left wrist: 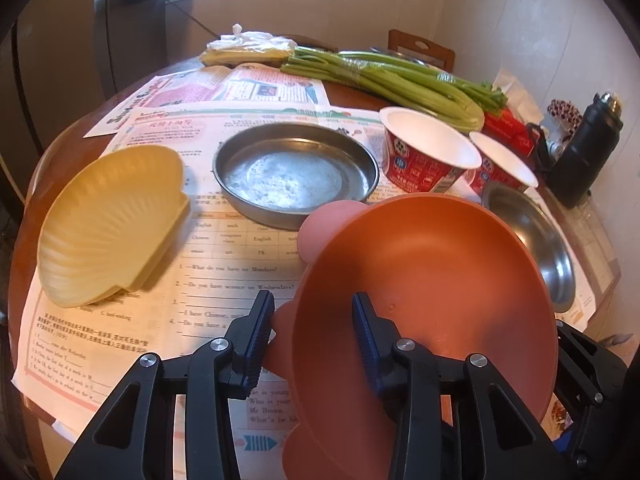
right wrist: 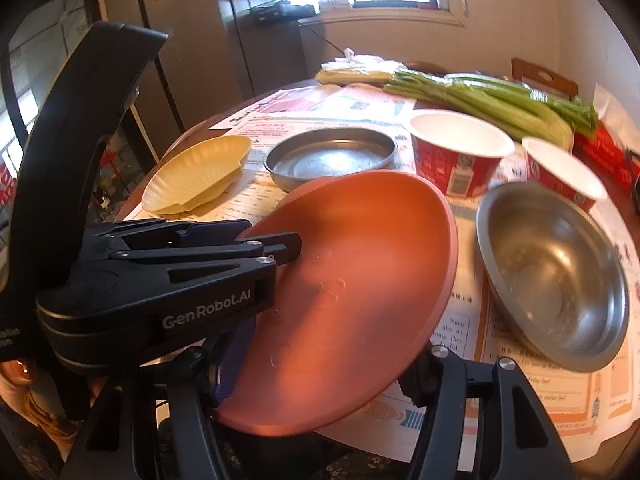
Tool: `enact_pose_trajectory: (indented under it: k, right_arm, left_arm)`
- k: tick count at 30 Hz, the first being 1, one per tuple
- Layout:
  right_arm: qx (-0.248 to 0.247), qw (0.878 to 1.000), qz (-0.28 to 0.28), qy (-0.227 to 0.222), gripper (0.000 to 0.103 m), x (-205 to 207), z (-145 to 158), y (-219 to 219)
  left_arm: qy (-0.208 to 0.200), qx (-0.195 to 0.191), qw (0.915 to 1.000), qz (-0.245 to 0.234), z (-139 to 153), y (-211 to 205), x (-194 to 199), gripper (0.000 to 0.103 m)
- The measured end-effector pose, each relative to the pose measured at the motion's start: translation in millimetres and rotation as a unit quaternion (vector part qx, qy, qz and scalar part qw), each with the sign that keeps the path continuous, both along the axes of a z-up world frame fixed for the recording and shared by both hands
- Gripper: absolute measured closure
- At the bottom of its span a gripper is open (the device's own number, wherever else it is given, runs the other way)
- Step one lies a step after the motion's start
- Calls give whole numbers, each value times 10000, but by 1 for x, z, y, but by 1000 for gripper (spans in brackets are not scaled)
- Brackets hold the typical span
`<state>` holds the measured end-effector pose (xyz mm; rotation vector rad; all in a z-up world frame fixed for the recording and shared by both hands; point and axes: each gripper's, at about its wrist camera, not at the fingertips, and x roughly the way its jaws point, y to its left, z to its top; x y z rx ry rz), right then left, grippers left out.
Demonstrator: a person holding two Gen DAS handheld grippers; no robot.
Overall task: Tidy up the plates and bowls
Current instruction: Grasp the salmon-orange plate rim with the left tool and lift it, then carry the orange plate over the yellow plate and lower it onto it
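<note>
- Your left gripper (left wrist: 314, 334) is clamped on the orange bowl's (left wrist: 432, 280) rim, bowl tilted up off the table (left wrist: 348, 92).
- Your right gripper (right wrist: 320, 380) has the same bowl between its jaws; can't tell if they're actually pinching.
- Steel bowl (right wrist: 560, 276) sits just right of it, steel plate (left wrist: 296, 170) behind.

I see a round brown wooden table (left wrist: 60, 148), most of its top covered by printed paper sheets (left wrist: 224, 256). On the sheets: a yellow shell-shaped dish (left wrist: 108, 224), a flat metal pan (left wrist: 296, 170), two red paper cups (left wrist: 428, 152) side by side, a steel bowl (right wrist: 556, 272). Far side: a celery bunch (left wrist: 392, 80), a plastic bag (left wrist: 252, 42); a black bottle (left wrist: 588, 160) at the right edge.
</note>
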<state>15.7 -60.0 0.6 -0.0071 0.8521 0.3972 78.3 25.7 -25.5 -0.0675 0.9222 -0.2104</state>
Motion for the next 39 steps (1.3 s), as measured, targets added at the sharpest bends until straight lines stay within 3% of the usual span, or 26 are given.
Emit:
enact_pose_trajectory:
  k: [18, 39]
  right_arm:
    - [36, 9985, 383, -390, 40, 19, 37, 45]
    - [33, 9966, 698, -441, 40, 55, 45, 102]
  left_arm:
    - [-479, 11, 9976, 493, 42, 51, -2, 61]
    - [-588, 117, 9937, 944, 46, 103, 21, 60]
